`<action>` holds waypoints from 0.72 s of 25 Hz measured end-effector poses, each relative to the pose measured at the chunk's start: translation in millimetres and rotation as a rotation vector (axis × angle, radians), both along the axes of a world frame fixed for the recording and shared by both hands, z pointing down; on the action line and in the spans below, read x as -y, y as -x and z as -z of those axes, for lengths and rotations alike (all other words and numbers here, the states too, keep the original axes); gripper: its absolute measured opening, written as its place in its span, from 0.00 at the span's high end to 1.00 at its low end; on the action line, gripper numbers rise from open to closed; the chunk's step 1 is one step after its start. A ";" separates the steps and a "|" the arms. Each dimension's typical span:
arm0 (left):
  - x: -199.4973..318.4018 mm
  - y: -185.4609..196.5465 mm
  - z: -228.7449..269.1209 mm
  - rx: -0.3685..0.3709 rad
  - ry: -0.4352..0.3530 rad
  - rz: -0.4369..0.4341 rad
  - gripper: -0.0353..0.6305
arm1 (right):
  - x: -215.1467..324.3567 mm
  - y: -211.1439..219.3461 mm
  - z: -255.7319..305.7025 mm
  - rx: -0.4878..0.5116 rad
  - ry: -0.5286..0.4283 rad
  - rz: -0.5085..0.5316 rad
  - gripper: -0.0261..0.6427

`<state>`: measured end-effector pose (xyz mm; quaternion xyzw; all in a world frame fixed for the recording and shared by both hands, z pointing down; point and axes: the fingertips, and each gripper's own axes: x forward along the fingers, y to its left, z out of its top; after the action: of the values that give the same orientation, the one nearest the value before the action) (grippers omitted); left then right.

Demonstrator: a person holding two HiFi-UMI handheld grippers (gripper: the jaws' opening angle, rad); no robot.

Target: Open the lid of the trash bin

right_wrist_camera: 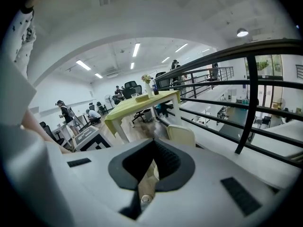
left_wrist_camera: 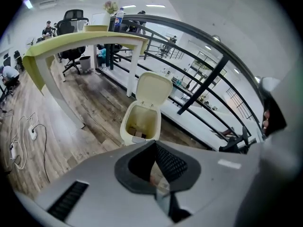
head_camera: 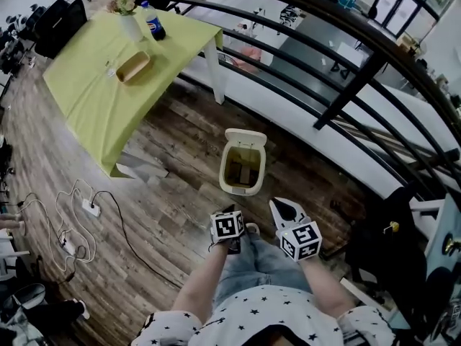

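Trash bin (head_camera: pixel 243 168): it stands upright on the wood floor (head_camera: pixel 180 186), at 12 o'clock from your body, between you and the railing (head_camera: pixel 346 103).
Lid (head_camera: pixel 245 138): already raised, standing up off the bin's far rim at 12 o'clock, with the mouth open towards you. As things lie, I judge the task done or nearly done.
Inside: brownish things lie at the bottom; you cannot tell what they are.
Long axis: in the head view the mouth runs from 6 to 12 o'clock, with the hinge at the far end.
Left gripper (left_wrist_camera: pixel 156 150): jaws together with nothing between them, held close to your waist. The bin lies at 12 o'clock from it and well apart.
Right gripper (right_wrist_camera: pixel 152 148): jaws likewise closed on nothing. The bin lies at about 11 o'clock from it and well apart.
Nearer hand: the left one faces the bin more squarely, so any further touch on the lid would fall to it, reaching over the mouth towards 12 o'clock.
Left gripper view only: it looks down into the open mouth and shows the lid's inner face.
Right gripper view only: it points higher, so only the lid shows above the jaws, with the bin's body hidden behind them.
Head view only: it shows both grippers and the bin together, the green-clothed table (head_camera: pixel 94 92) at 10 o'clock and cables (head_camera: pixel 79 207) at 8 o'clock.
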<state>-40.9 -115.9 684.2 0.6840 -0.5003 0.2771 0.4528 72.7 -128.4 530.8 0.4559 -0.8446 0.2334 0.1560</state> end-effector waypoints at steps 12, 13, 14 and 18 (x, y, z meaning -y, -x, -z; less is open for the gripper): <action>-6.9 2.1 94.7 -0.073 -0.112 0.055 0.93 | -7.7 15.4 48.4 0.032 -0.051 0.067 0.97; -8.0 1.7 102.6 -0.080 -0.124 0.052 0.93 | -9.1 16.5 51.1 0.034 -0.053 0.071 0.97; -9.1 0.9 110.7 -0.087 -0.138 0.049 0.93 | -10.9 17.6 53.7 0.035 -0.055 0.077 0.97; -9.9 0.5 146.0 -0.109 -0.212 0.042 0.93 | -19.1 24.4 64.1 0.036 -0.054 0.109 0.97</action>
<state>-41.4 -106.0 538.2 0.7314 -0.5156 0.1754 0.4104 48.4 -109.2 466.7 0.4092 -0.8767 0.2099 0.1410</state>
